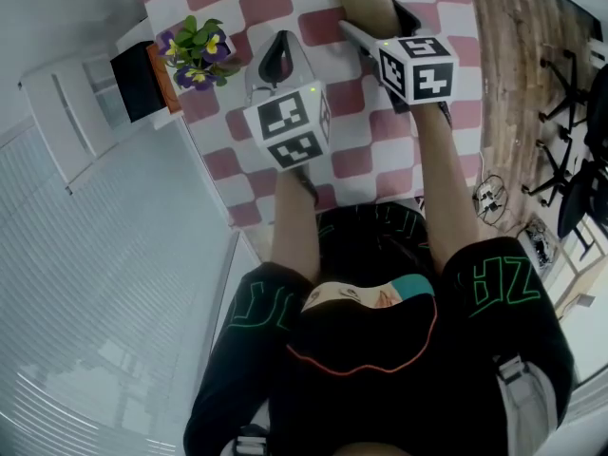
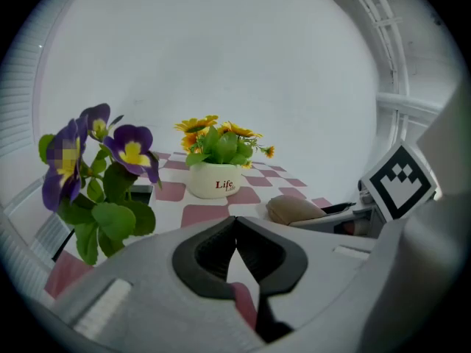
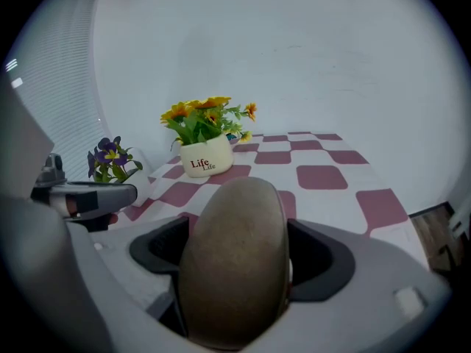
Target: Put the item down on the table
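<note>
Right gripper (image 3: pixel 237 259) pinches a potato (image 3: pixel 235 212) over the table (image 3: pixel 324 176), left gripper (image 2: pixel 235 230) at its 9 o'clock pressed together and empty, so I'd say next is lower and let go.

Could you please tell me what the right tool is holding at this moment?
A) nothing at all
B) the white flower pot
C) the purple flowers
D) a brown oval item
D: in the right gripper view, the right tool has its jaws closed on a brown oval item, while the white flower pot stands apart on the table.
</note>
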`<state>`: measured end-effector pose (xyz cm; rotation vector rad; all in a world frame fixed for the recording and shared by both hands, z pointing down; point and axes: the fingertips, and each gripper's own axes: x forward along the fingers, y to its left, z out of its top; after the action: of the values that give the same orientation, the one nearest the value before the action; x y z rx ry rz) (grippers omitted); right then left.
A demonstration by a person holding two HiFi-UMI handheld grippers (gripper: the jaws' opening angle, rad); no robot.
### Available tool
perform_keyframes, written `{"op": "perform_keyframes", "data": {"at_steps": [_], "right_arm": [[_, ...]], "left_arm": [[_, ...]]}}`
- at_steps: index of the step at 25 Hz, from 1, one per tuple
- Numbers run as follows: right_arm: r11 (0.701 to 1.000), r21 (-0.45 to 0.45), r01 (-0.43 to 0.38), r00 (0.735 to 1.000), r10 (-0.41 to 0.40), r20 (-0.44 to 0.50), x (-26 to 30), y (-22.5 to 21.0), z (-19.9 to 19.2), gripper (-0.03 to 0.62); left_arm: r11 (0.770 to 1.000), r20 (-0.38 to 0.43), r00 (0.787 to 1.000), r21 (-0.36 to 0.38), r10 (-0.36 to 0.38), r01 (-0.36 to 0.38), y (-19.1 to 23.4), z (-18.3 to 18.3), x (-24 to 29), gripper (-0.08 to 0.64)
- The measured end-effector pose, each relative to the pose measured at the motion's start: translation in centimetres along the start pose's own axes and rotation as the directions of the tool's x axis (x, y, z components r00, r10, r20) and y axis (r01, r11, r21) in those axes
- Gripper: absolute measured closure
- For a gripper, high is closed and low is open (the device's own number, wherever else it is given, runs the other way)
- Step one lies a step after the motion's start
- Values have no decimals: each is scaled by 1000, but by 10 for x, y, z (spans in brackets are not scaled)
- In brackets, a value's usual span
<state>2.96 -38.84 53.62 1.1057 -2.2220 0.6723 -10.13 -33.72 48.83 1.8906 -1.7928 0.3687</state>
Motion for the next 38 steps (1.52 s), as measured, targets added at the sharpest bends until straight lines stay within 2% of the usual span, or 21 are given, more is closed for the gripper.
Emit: {"op": "perform_keyframes", "data": {"at_steps": [3, 7, 10, 12, 14, 15, 18, 20, 21, 23, 25, 28, 31, 32, 35, 38], "right_arm": [[1000, 27, 1, 999, -2, 42, -10, -1, 8, 178], [999, 0, 41, 994, -41, 103, -36, -1, 21, 178], [999, -30, 32, 978, -25, 207, -62, 9, 41, 188], [997, -69, 33, 958, -12, 286, -82, 21, 56, 284], [993, -102, 54, 937, -15, 349, -105, 33, 65, 444], [992, -107, 60, 927, -15, 374, -116, 38, 68, 470], [992, -99, 84, 894, -31, 446, -147, 43, 88, 485], [992, -69, 108, 852, -57, 520, -177, 39, 105, 576], [994, -44, 101, 824, -59, 563, -193, 37, 113, 588], [999, 3, 49, 770, -39, 636, -219, 40, 126, 588], [999, 10, 32, 740, -31, 672, -235, 43, 132, 589], [991, -13, 137, 737, -93, 670, -254, 34, 133, 589], [989, 33, 144, 710, -127, 693, -276, 24, 131, 589], [989, 43, 143, 703, -132, 699, -282, 23, 129, 589], [984, 40, 174, 705, -153, 693, -287, 22, 126, 589], [986, 62, 157, 697, -155, 700, -290, 22, 125, 589]], "left_arm": [[1000, 15, 1000, 10, -5, 5, -1, 4, -9, 550], [1000, 39, 999, 22, -12, 11, -2, 10, -28, 549], [999, 83, 996, 34, -30, 27, -4, 22, -39, 551], [999, 115, 993, 36, -34, 30, -2, 33, -47, 549], [999, 149, 988, 32, -31, 26, 0, 45, -60, 550], [999, 172, 985, 33, -31, 26, -1, 54, -66, 551], [998, 251, 967, 47, -44, 34, -9, 88, -84, 551], [997, 291, 955, 64, -59, 42, -23, 108, -97, 549], [996, 307, 949, 75, -66, 45, -30, 117, -103, 549], [994, 337, 938, 94, -78, 49, -36, 132, -114, 549], [993, 371, 924, 106, -88, 52, -38, 146, -121, 550], [991, 426, 899, 119, -105, 59, -43, 169, -135, 551], [986, 458, 880, 151, -127, 63, -53, 181, -149, 551], [986, 460, 878, 153, -131, 67, -55, 182, -152, 549], [986, 460, 877, 148, -136, 75, -57, 179, -156, 549], [986, 458, 878, 146, -141, 82, -57, 175, -159, 549]]}}
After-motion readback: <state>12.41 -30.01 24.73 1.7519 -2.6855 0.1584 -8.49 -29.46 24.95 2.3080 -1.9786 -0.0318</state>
